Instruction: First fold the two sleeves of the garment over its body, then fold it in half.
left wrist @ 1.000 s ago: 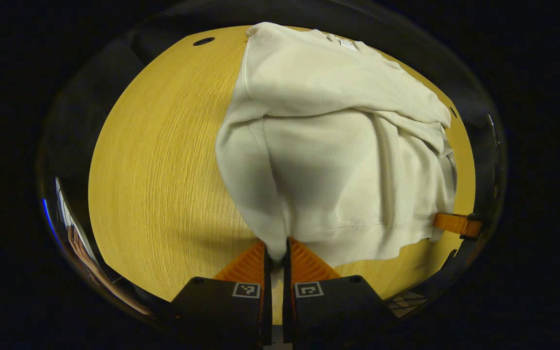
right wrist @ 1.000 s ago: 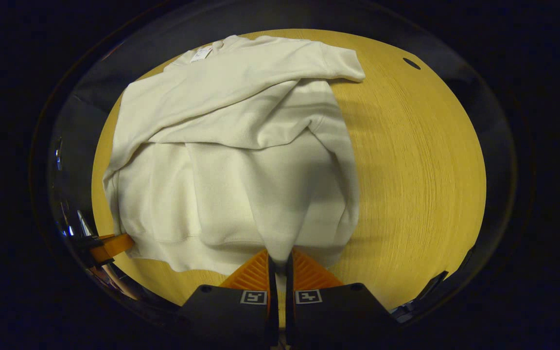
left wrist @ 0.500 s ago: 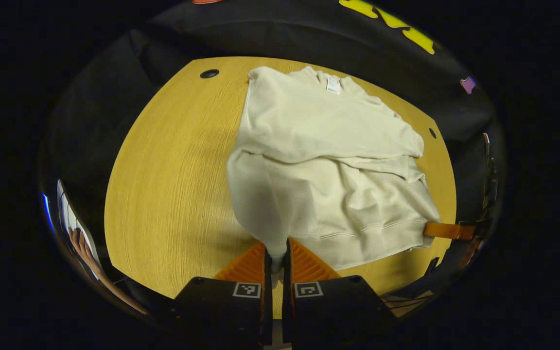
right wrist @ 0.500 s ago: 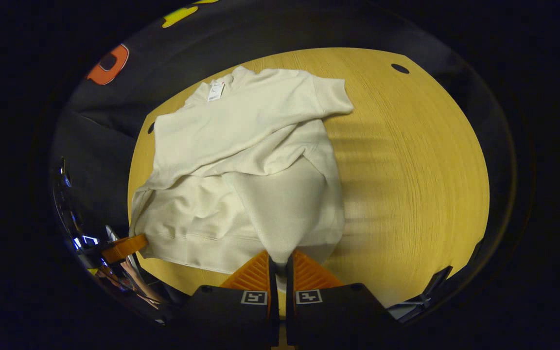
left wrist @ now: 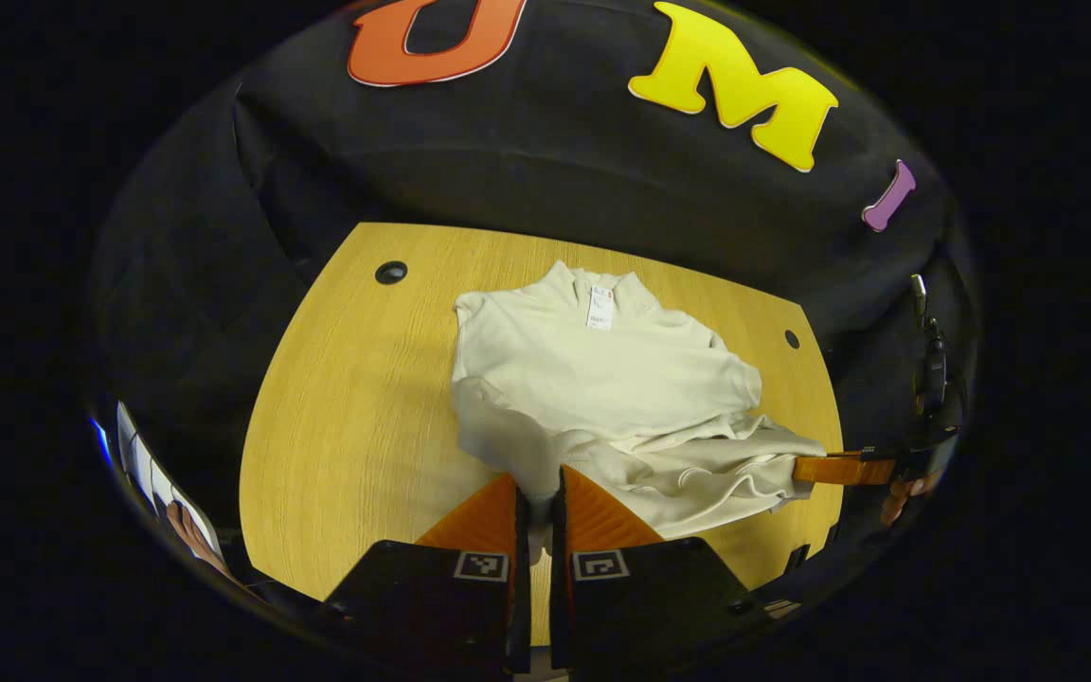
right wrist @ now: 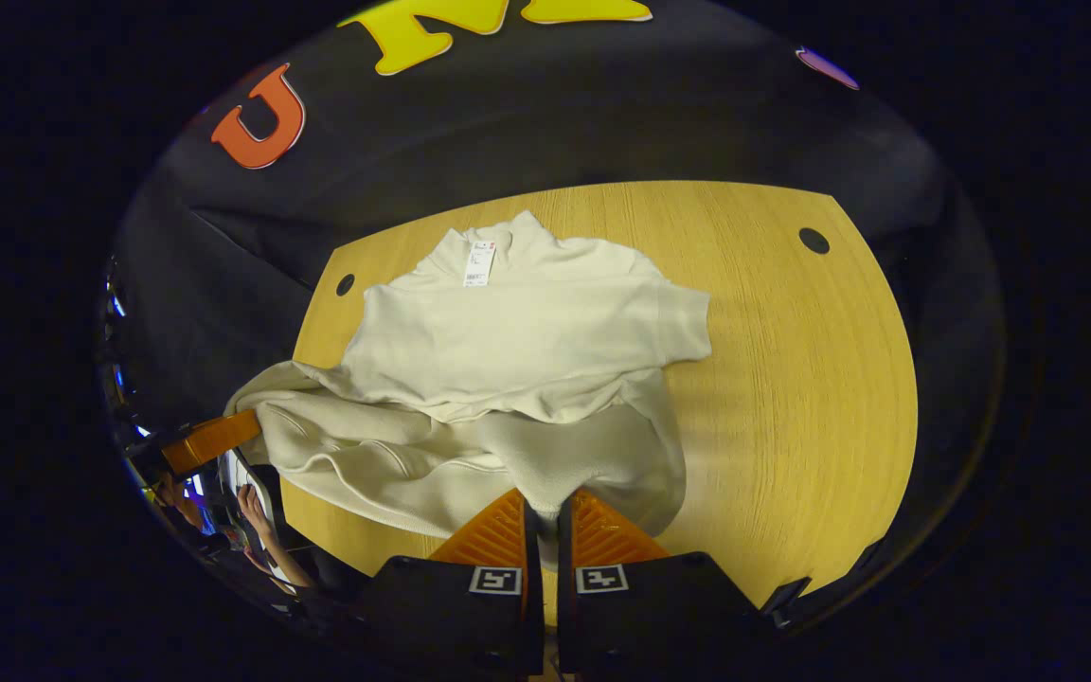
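Both grippers have risen and drawn back since a second ago, lifting the bottom hem of the cream-white long-sleeved sweatshirt (left wrist: 602, 379) off the yellow wood-grain counter (left wrist: 347, 417), so the garment now looks smaller and farther off and the booth wall shows above it. In the left gripper view, the left gripper (left wrist: 537, 493) has its jaws clenched on one lower corner of the sweatshirt, the cloth pinched between both fingers. Farther off at the right edge of that view, the right gripper (left wrist: 839, 468) holds the opposite corner. In the right gripper view, the right gripper (right wrist: 546, 507) likewise grasps the hem with its jaws pressed together on the fabric, and the left gripper (right wrist: 214, 440) appears at the left edge, touching the hem's other end. The sweatshirt lies on the counter with its collar and white neck tag (right wrist: 479, 263) toward the wall, both sleeves folded across its body, and its lower part raised and sagging between the two grippers. Two small dark round holes (right wrist: 813, 240) sit near the counter's far corners.
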